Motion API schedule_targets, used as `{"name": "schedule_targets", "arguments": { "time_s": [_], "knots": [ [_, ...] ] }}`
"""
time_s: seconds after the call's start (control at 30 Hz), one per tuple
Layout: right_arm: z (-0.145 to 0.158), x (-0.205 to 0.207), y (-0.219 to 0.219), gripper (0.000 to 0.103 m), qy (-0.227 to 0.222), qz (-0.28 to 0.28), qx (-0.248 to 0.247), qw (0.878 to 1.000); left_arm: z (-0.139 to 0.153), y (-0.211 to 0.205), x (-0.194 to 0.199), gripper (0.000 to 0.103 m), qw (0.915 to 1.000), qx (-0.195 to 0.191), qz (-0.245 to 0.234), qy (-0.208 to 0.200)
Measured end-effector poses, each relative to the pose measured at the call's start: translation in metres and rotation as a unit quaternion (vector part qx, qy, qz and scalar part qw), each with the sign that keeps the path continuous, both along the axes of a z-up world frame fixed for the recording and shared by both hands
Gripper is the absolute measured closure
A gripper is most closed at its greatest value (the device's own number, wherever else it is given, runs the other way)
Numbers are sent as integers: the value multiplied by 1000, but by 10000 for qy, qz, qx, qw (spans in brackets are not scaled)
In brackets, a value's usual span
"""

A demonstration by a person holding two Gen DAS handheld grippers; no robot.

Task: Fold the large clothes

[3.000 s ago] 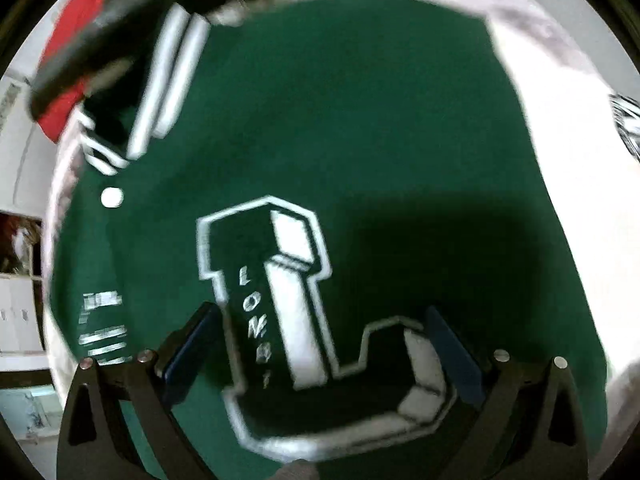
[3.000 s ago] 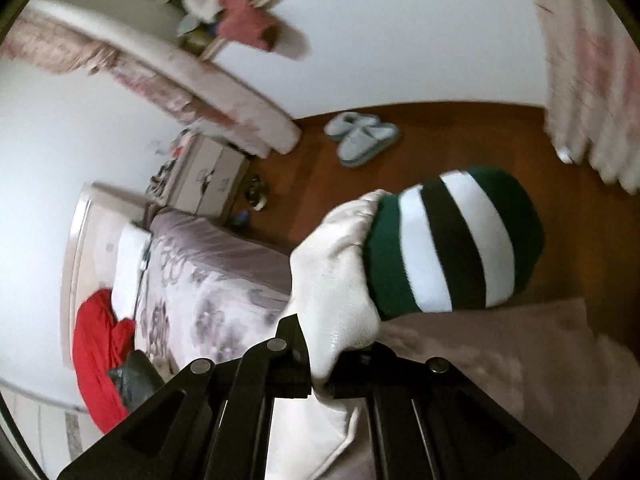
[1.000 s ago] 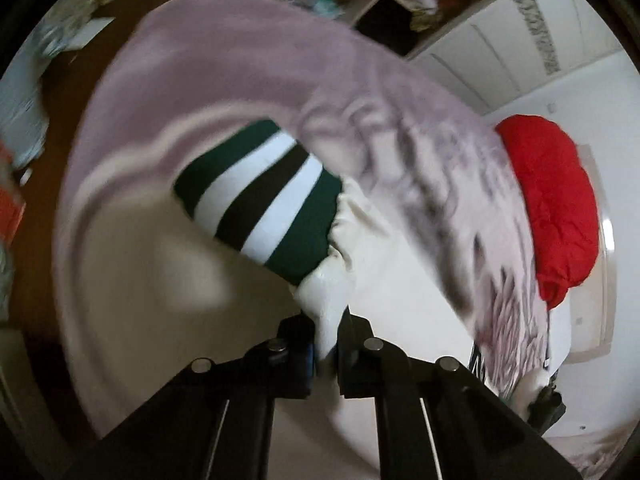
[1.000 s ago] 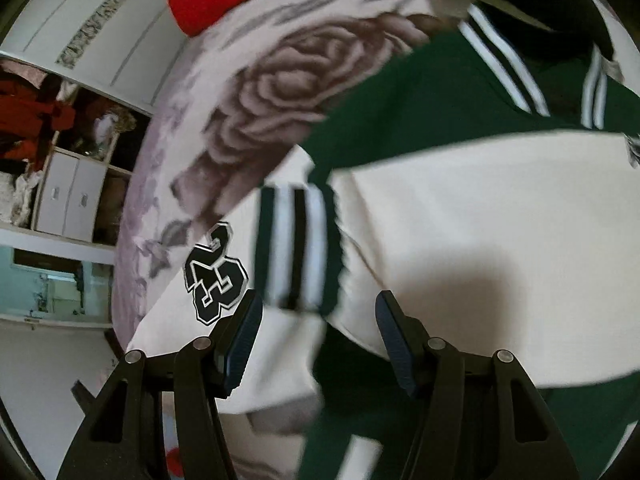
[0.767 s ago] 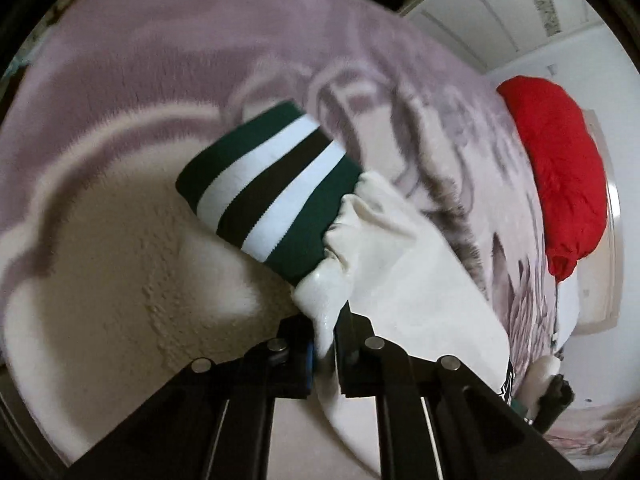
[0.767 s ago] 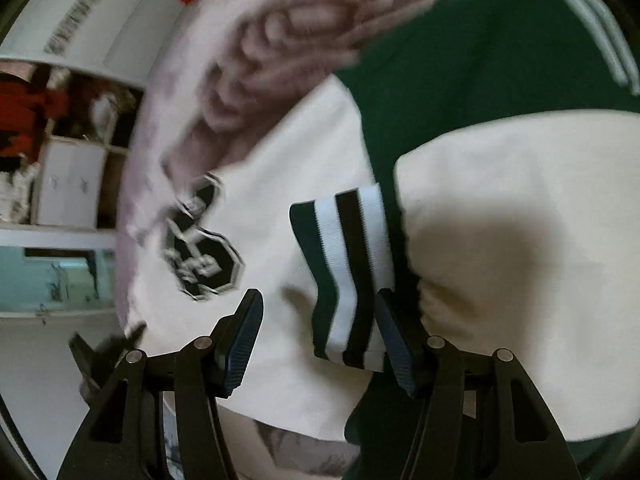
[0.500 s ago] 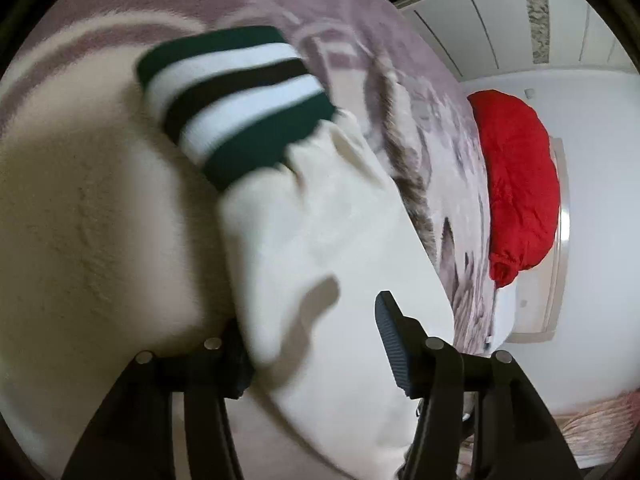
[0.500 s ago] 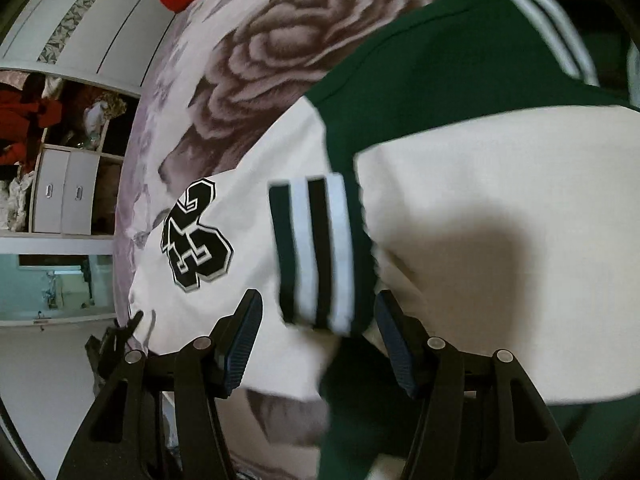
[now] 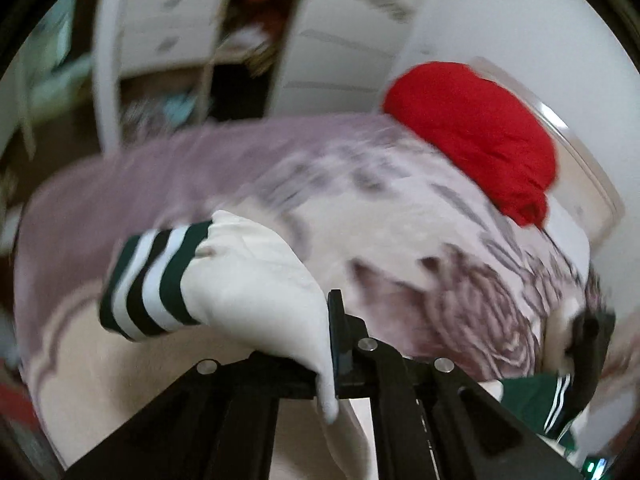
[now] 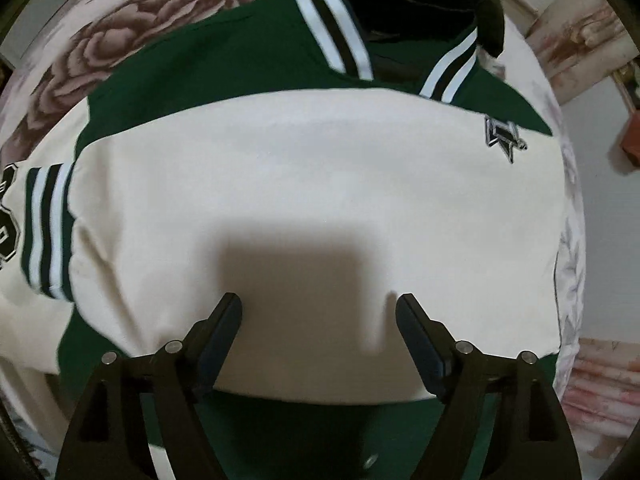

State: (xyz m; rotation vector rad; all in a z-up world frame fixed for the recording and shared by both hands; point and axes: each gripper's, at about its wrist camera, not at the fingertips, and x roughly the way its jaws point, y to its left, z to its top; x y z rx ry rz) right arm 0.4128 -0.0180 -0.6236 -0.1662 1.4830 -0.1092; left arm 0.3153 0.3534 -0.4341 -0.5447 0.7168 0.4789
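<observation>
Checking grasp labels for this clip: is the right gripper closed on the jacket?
No, the right gripper is open, its jaws spread wide apart over the cream sleeve of the jacket, with nothing pinched between them.

From my left wrist camera I see the left gripper (image 9: 326,364) pinched tight on the cream sleeve (image 9: 256,284) of the varsity jacket, its 2 fingers closed with the fabric squeezed between them. The sleeve rises from the grip and bends away to the left, ending in a green cuff (image 9: 150,282) with 2 white stripes. Behind the sleeve lies the rose-patterned mauve blanket (image 9: 420,280), much of it motion-blurred. Beyond the sleeve, up and to the right, a red bundle of cloth (image 9: 476,136) sits on the blanket. Far right of the sleeve, low down, a patch of green jacket fabric (image 9: 532,404) with white stripes shows.
</observation>
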Motion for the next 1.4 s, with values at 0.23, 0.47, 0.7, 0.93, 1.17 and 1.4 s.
{"name": "schedule_targets", "arguments": {
  "time_s": [0.23, 0.47, 0.7, 0.93, 1.17, 1.4],
  "knots": [
    [26, -2, -64, 22, -73, -539, 1317, 9898, 86, -134, 37, 103, 9873, 476, -1468, -368],
    [61, -38, -214, 22, -200, -1311, 1680, 9768, 97, -342, 73, 103, 9531, -357, -2961, -510],
    [53, -76, -358, 22, -161, -2001, 1399, 9696, 14, -542, 70, 103, 8902, -721, -4479, 416],
    [35, -102, -429, 22, 35, -2310, 1964, 9529, -55, -630, 38, 94, 8290, 129, -5337, 1668],
    [46, -110, -469, 22, -114, -2878, 3323, 8981, -17, -608, 28, 8, 8148, 447, -5581, 1506],
    [46, -62, -431, 22, -165, -2470, 3619, 8987, -4, -481, 27, 8, 8769, 1134, -4193, 2059]
  ]
}}
